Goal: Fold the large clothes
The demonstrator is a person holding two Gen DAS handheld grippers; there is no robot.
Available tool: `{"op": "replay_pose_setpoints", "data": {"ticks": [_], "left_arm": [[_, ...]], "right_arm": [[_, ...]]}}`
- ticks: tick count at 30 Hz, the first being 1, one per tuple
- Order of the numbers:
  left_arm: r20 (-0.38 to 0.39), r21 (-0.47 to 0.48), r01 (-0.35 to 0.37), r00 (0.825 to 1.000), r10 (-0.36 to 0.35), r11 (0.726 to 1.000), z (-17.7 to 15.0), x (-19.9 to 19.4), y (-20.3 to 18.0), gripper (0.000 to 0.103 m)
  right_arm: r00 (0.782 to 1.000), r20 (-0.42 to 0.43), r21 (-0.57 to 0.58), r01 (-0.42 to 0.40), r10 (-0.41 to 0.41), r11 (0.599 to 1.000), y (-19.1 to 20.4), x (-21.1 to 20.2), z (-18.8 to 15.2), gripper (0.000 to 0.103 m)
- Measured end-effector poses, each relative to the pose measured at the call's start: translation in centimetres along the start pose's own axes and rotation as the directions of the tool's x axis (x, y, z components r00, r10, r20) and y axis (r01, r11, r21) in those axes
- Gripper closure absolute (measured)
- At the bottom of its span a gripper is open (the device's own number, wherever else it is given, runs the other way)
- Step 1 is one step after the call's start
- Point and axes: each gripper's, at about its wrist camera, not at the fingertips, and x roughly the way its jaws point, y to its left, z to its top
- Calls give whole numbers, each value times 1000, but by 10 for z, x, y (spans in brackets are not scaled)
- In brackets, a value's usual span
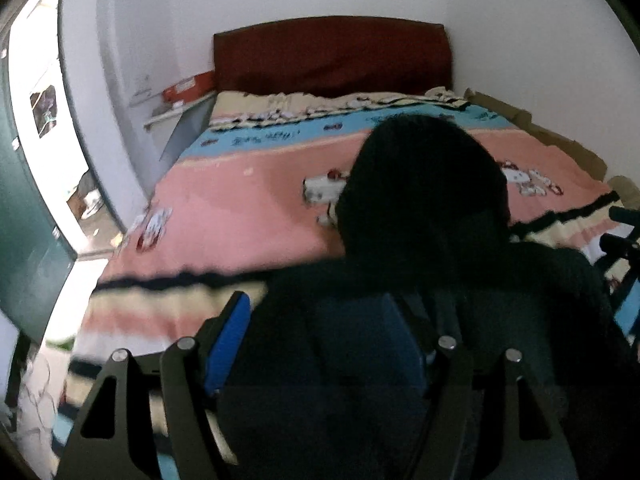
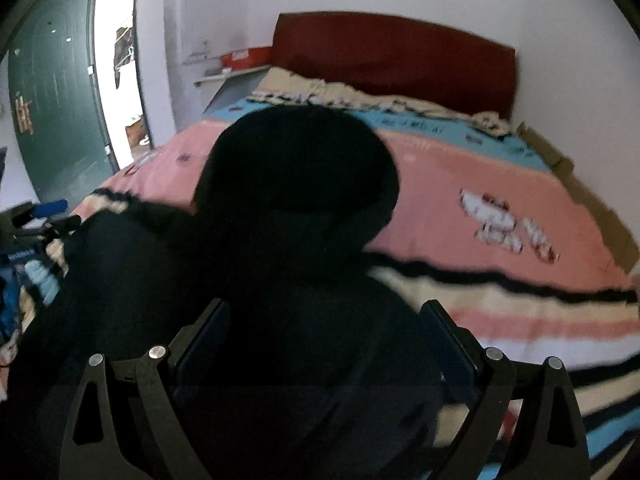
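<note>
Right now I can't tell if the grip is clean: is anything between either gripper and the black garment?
Nothing visible. The black garment already fills the gap between the left gripper fingers, and likewise at the right gripper. Only the pink bedspread lies around it.

Left tongs (image 1: 320,344) spread wide, right tongs (image 2: 324,344) spread wide, side by side, level

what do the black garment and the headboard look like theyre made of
Black garment: soft matte fabric, maybe fleece or knit; it drapes and shows no shine. Weave too dark to tell.
Headboard: dark red, smooth and dull, possibly padded upholstery or painted board; blur leaves it open.
</note>
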Motion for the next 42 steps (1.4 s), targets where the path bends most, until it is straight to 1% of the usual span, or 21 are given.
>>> {"op": "replay_pose_setpoints", "data": {"ticks": [2, 3, 5, 7, 8, 9, 11, 14, 17, 20, 24, 26, 28, 31, 33, 34, 35, 37, 39, 41, 42], "left_arm": [[1, 3, 9, 1000, -9, 1000, 25, 16, 4, 36], [-1, 0, 34, 999, -34, 999, 42, 30, 6, 36], [-23, 9, 75, 997, -75, 997, 63, 54, 3, 36], [-42, 26, 83, 996, -82, 996, 85, 85, -2, 36], [-56, 34, 100, 994, -98, 994, 94, 99, -5, 36], [-68, 34, 100, 993, -97, 994, 105, 117, -9, 36], [-83, 25, 111, 991, -109, 993, 116, 139, -14, 36], [-92, -21, 113, 989, -114, 993, 127, 167, -19, 36], [-103, -24, 111, 988, -113, 994, 129, 180, -28, 36], [-124, -16, 98, 987, -99, 995, 127, 184, -38, 36], [-137, -19, 94, 986, -96, 995, 127, 171, -43, 36], [-126, -26, 96, 987, -99, 995, 130, 153, -42, 36], [-107, -28, 97, 989, -100, 995, 136, 128, -39, 36], [-73, -31, 103, 992, -105, 994, 147, 85, -31, 36], [-51, -35, 108, 993, -109, 994, 153, 58, -24, 36], [-41, -36, 111, 993, -112, 993, 156, 45, -21, 36], [-29, -38, 111, 993, -112, 993, 158, 32, -17, 36], [-8, -46, 117, 993, -117, 992, 164, 10, -10, 36], [6, -51, 115, 993, -115, 992, 169, -3, -5, 36], [16, -54, 107, 994, -106, 993, 173, -9, -2, 36], [17, -55, 103, 995, -102, 993, 174, -9, 0, 36]], "right_arm": [[1000, 15, -8, 3, -3, 1000, -8, 13, 17, 9], [1000, 24, -11, 3, -3, 1000, -12, 25, 30, 9], [1000, 26, -17, -4, 5, 1000, -16, 44, 49, 8], [1000, 11, -55, -25, 25, 998, -15, 74, 69, 7], [1000, 6, -74, -23, 24, 997, -12, 85, 75, 7], [1000, -3, -97, -24, 24, 995, -10, 101, 83, 7], [1000, -16, -106, -21, 20, 994, -9, 124, 93, 7], [1000, -5, -62, -30, 30, 998, -13, 142, 99, 7], [1000, 0, -39, -29, 29, 999, -16, 146, 96, 7], [1000, 9, 26, -22, 22, 999, -28, 140, 105, 7], [999, 35, 150, -3, -2, 989, -52, 117, 128, 7], [999, 46, 178, 14, -23, 984, -59, 97, 139, 7], [998, 65, 212, 8, -23, 977, -66, 69, 148, 7], [994, 104, 285, -3, -27, 958, -80, 18, 159, 7], [988, 148, 349, -21, -32, 937, -95, -24, 167, 7], [986, 162, 365, -23, -39, 931, -100, -39, 169, 7], [980, 188, 384, -18, -59, 923, -108, -67, 174, 7], [973, 212, 396, 5, -97, 918, -119, -102, 182, 7], [962, 241, 410, 21, -130, 912, -131, -140, 191, 5], [956, 250, 421, 33, -151, 907, -140, -160, 197, 5], [952, 251, 420, 56, -175, 906, -144, -167, 201, 4]]}}
